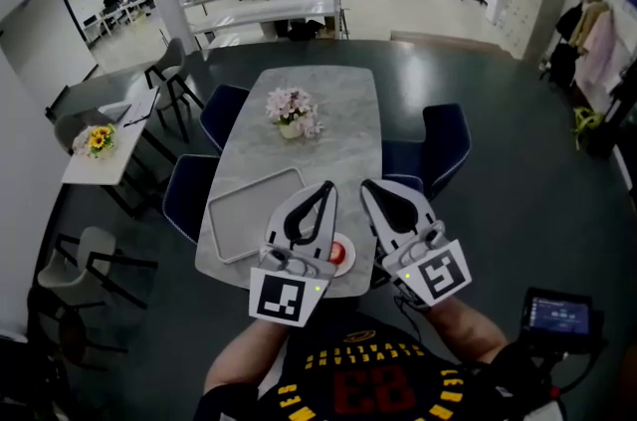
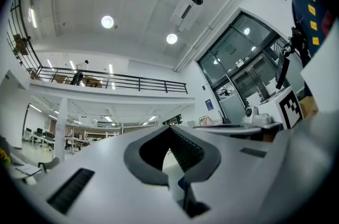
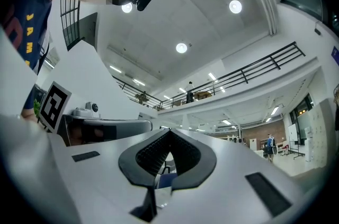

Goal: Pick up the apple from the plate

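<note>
In the head view a red apple (image 1: 339, 255) lies on a small white plate (image 1: 345, 268) at the near edge of the marble table (image 1: 333, 125); my left gripper hides most of both. Left gripper (image 1: 325, 186) and right gripper (image 1: 368, 185) are held side by side above the table's near end, over the plate, tips pointing away from me. Each is shut with nothing between its jaws. In the left gripper view the left gripper (image 2: 170, 128) aims up at the ceiling and a balcony. The right gripper (image 3: 169, 132) does the same in its own view. Neither shows the apple.
A grey tray (image 1: 251, 208) lies on the table left of the plate. A pot of pink flowers (image 1: 293, 113) stands mid-table. Blue chairs (image 1: 444, 143) flank the table. A small side table with sunflowers (image 1: 98, 140) stands at the left.
</note>
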A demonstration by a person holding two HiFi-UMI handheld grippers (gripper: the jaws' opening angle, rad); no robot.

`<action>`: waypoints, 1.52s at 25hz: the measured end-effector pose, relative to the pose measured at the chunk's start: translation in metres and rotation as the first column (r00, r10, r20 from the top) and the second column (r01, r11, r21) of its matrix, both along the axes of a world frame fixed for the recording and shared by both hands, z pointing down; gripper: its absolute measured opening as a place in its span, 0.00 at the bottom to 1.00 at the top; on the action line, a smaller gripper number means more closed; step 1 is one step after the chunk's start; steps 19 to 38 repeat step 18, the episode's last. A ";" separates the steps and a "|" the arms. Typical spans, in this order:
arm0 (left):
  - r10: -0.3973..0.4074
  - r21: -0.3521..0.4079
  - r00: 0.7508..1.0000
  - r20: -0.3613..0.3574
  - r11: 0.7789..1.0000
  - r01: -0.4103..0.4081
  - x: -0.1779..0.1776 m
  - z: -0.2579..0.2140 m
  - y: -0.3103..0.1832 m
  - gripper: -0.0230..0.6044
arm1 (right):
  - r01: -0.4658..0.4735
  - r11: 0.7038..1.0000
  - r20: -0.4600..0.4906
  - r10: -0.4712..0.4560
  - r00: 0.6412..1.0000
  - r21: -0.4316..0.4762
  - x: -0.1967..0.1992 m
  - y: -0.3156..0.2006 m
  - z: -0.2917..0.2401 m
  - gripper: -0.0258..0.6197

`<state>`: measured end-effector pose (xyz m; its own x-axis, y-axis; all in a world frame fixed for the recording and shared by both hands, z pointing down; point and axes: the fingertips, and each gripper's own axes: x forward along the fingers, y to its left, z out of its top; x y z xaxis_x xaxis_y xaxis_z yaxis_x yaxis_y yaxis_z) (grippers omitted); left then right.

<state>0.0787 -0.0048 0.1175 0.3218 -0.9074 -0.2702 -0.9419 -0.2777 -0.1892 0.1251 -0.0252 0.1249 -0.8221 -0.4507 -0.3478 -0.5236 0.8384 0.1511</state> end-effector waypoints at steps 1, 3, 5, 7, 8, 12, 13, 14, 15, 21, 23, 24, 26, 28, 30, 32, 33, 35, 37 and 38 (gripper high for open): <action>0.000 -0.002 1.000 0.000 1.000 0.000 0.000 0.001 0.000 0.04 | 0.006 1.000 0.003 -0.006 1.000 -0.006 -0.001 0.001 0.002 0.05; 0.002 -0.005 1.000 0.002 1.000 -0.002 0.001 0.003 -0.001 0.04 | 0.020 1.000 0.013 -0.020 1.000 -0.019 -0.004 0.002 0.004 0.05; 0.006 -0.017 1.000 -0.005 1.000 -0.006 0.004 0.006 -0.002 0.04 | 0.020 0.999 0.019 -0.019 1.000 -0.037 -0.004 0.000 0.008 0.05; 0.008 -0.036 1.000 -0.006 0.999 -0.009 0.006 0.011 -0.004 0.04 | 0.011 0.999 0.015 -0.010 1.000 -0.051 -0.004 -0.003 0.012 0.05; 0.010 -0.046 1.000 -0.003 0.999 -0.010 0.006 0.014 -0.004 0.04 | 0.008 0.998 0.013 -0.007 1.000 -0.055 -0.005 -0.004 0.014 0.05; 0.013 -0.081 1.000 -0.005 0.997 -0.014 0.005 0.027 -0.009 0.04 | 0.009 0.998 0.018 -0.008 1.000 -0.059 -0.007 -0.010 0.021 0.05; 0.013 -0.087 1.000 -0.004 0.996 -0.013 0.003 0.031 -0.012 0.04 | 0.004 0.998 0.013 -0.003 1.000 -0.062 -0.008 -0.013 0.025 0.05; 0.012 -0.092 1.000 -0.003 0.996 -0.012 0.001 0.033 -0.016 0.04 | -0.003 0.998 0.007 0.003 1.000 -0.066 -0.008 -0.018 0.030 0.05; 0.011 -0.097 1.000 -0.004 0.995 -0.011 -0.001 0.036 -0.020 0.04 | -0.009 0.997 0.002 0.010 1.000 -0.073 -0.009 -0.023 0.033 0.05; 0.005 -0.111 1.000 -0.008 0.994 -0.006 -0.009 0.041 -0.034 0.04 | -0.016 0.996 0.005 0.016 1.000 -0.092 -0.013 -0.036 0.036 0.05; 0.005 -0.111 1.000 -0.008 0.994 -0.006 -0.009 0.041 -0.034 0.04 | -0.016 0.996 0.005 0.016 1.000 -0.092 -0.013 -0.036 0.036 0.05; 0.005 -0.111 1.000 -0.008 0.994 -0.006 -0.009 0.041 -0.034 0.04 | -0.016 0.996 0.005 0.016 1.000 -0.092 -0.013 -0.036 0.036 0.05; 0.005 -0.111 1.000 -0.008 0.994 -0.006 -0.009 0.041 -0.034 0.04 | -0.016 0.996 0.005 0.016 1.000 -0.092 -0.013 -0.036 0.036 0.05; 0.005 -0.111 1.000 -0.008 0.994 -0.006 -0.009 0.041 -0.034 0.04 | -0.016 0.996 0.005 0.016 1.000 -0.092 -0.013 -0.036 0.036 0.05; 0.005 -0.111 1.000 -0.008 0.994 -0.006 -0.009 0.041 -0.034 0.04 | -0.016 0.996 0.005 0.016 1.000 -0.092 -0.013 -0.036 0.036 0.05; 0.005 -0.111 1.000 -0.008 0.994 -0.006 -0.009 0.041 -0.034 0.04 | -0.016 0.996 0.005 0.016 1.000 -0.092 -0.013 -0.036 0.036 0.05; 0.005 -0.111 1.000 -0.008 0.994 -0.006 -0.009 0.041 -0.034 0.04 | -0.016 0.996 0.005 0.016 1.000 -0.092 -0.013 -0.036 0.036 0.05; 0.005 -0.111 1.000 -0.008 0.994 -0.006 -0.009 0.041 -0.034 0.04 | -0.016 0.996 0.005 0.016 1.000 -0.092 -0.013 -0.036 0.036 0.05; 0.005 -0.111 1.000 -0.008 0.994 -0.006 -0.009 0.041 -0.034 0.04 | -0.016 0.996 0.005 0.016 1.000 -0.092 -0.013 -0.036 0.036 0.05; 0.005 -0.111 1.000 -0.008 0.994 -0.006 -0.009 0.041 -0.034 0.04 | -0.016 0.996 0.005 0.016 1.000 -0.092 -0.013 -0.036 0.036 0.05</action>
